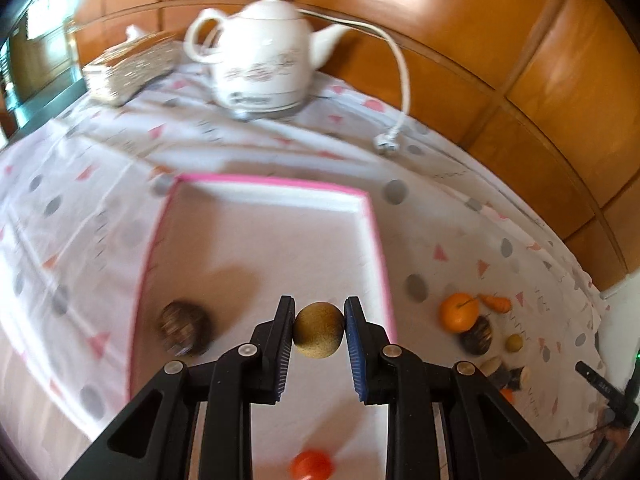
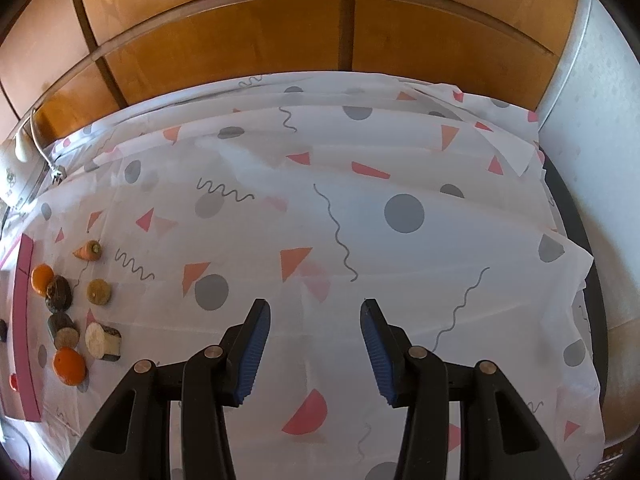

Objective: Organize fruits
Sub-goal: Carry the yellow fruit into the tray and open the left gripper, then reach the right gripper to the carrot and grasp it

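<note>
So the little tan-yellow fruit (image 1: 319, 330) is pinched tight between the pads of the left gripper (image 1: 319, 332), hanging above the pink-edged tray (image 1: 378, 240). A dark brown fruit (image 1: 185, 327) and a red one (image 1: 312, 465) already sit inside that tray. Off to the tray's right, on the patterned tablecloth (image 2: 360, 208), there's the leftover pile: an orange (image 1: 459, 312), a carrot piece (image 1: 496, 302) and a few others. The right gripper (image 2: 316, 344) hangs over bare cloth, jaws partway apart, holding nothing.
</note>
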